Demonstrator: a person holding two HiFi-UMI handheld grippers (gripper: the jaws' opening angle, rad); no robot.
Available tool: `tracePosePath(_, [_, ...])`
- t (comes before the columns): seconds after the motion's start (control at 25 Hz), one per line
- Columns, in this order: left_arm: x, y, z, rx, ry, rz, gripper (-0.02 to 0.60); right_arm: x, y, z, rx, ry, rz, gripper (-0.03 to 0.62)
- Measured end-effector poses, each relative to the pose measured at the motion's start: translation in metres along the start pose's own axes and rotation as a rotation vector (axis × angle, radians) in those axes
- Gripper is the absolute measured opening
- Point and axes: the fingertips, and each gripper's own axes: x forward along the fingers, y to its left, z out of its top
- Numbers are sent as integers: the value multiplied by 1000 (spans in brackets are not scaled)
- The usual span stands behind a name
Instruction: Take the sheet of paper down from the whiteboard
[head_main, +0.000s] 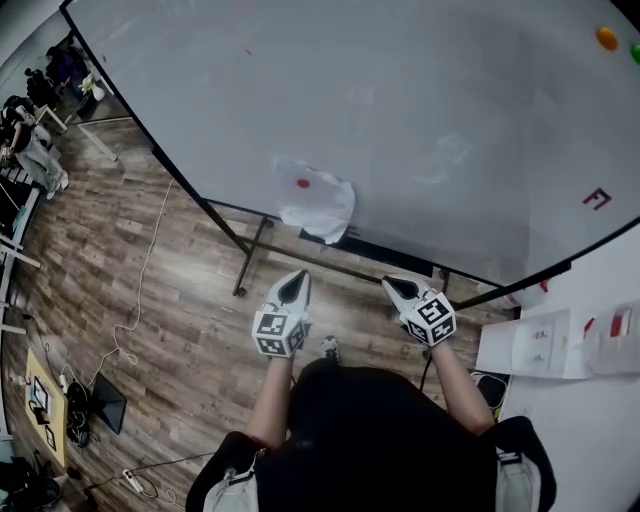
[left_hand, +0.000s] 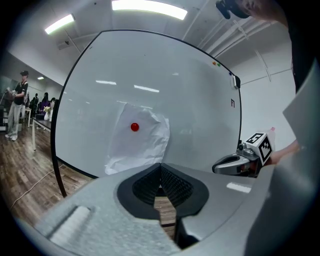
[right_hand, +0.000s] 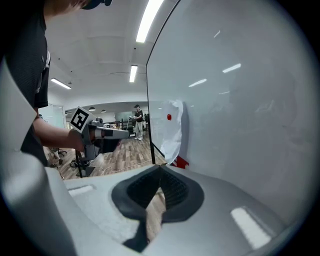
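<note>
We see a white sheet of paper (head_main: 318, 203) under a red magnet (head_main: 303, 183) on the pale grey, black-framed whiteboard (head_main: 450, 100); the left tool (head_main: 293, 289) and right tool (head_main: 403, 290) bear black-and-white square markers.

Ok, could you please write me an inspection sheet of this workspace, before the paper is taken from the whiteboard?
Surface: large white whiteboard on a black stand, faint wiped marks.
Job's things: crumpled white sheet of paper low on the board, pinned by a round red magnet.
Clutter: round orange magnet at the board's upper corner; white boxes at the right.
Grippers: left gripper and right gripper both shut, empty, apart from the paper.
Cables: thin white cable lying on the wooden floor.
Surroundings: people stand far off at the left.
</note>
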Motion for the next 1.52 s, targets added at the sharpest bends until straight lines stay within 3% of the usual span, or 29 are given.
tracePosePath(0.92, [16,81,20,0,2,11,11,89,-1,28,10,-28,14,5])
tracePosePath(1.52, [43,78,5,8,36,-95,11,86,-14,10,66,-9,-73,5])
